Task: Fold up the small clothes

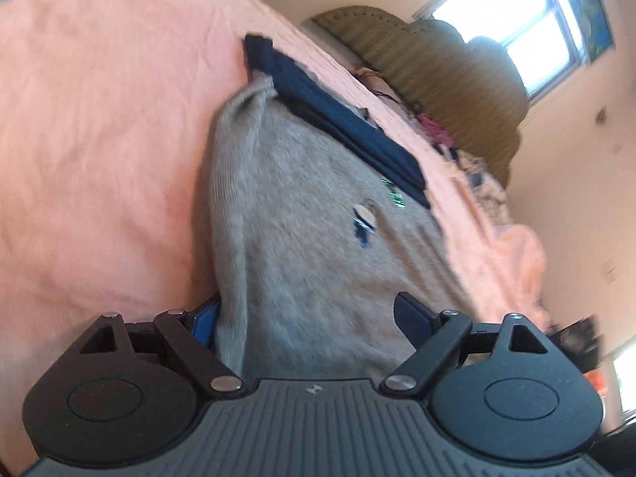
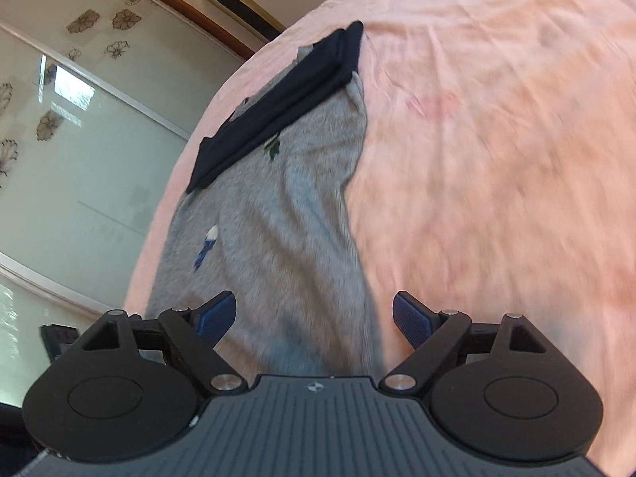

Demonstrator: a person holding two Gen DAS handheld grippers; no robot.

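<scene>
A grey knit garment (image 1: 302, 214) with small printed motifs lies spread on a pink bed sheet (image 1: 99, 139). A folded dark navy cloth (image 1: 342, 119) lies across its far end. My left gripper (image 1: 310, 318) is open, its jaws wide apart, right over the garment's near edge; the cloth covers part of the left finger. In the right wrist view the same grey garment (image 2: 278, 214) and navy cloth (image 2: 278, 107) show. My right gripper (image 2: 314, 318) is open over the garment's near right edge, holding nothing.
An olive padded headboard (image 1: 437, 63) and a bright window (image 1: 505, 20) stand beyond the bed, with crumpled clothes (image 1: 433, 127) near the headboard. Frosted flowered wardrobe doors (image 2: 79, 139) run along the bed's left side. The pink sheet (image 2: 497, 159) stretches to the right.
</scene>
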